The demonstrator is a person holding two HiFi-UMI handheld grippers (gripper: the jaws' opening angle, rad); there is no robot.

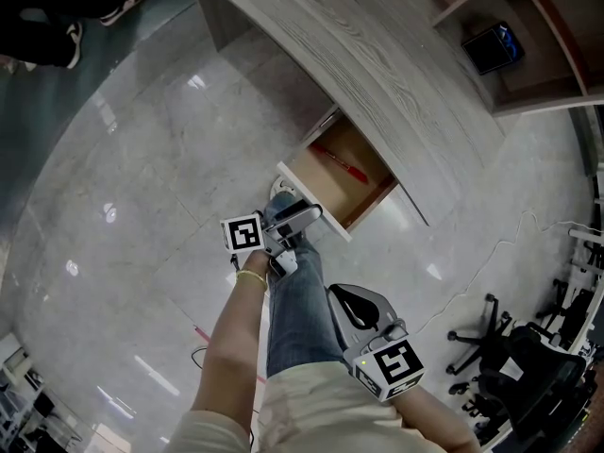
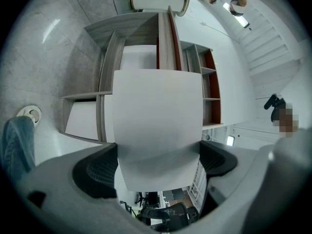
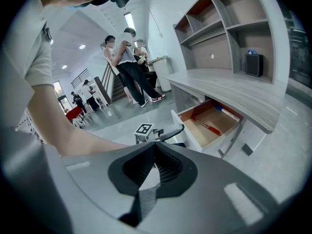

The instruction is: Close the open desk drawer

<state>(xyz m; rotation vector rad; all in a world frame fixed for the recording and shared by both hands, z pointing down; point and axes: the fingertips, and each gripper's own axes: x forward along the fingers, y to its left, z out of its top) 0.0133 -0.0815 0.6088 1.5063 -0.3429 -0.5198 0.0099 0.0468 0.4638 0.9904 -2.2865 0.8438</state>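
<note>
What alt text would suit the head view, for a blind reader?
An open drawer under a wooden desk, a red pen inside. The left gripper clasps the drawer front; the right gripper hangs back beside the person's leg.

A grey wood-grain desk (image 1: 377, 74) runs slantwise across the top. Under its edge an open drawer (image 1: 330, 185) with a pale wooden inside and a white front holds a red pen (image 1: 342, 163). The left gripper (image 1: 310, 217), with its square-marker cube, has its jaws at the near end of the white front. A leg in blue jeans (image 1: 297, 310) shows just below it, over the glossy pale stone floor (image 1: 123, 159). The right gripper (image 1: 344, 300) hangs by the thigh, apart from the drawer. Black office chairs (image 1: 500, 343) stand at the right.
</note>
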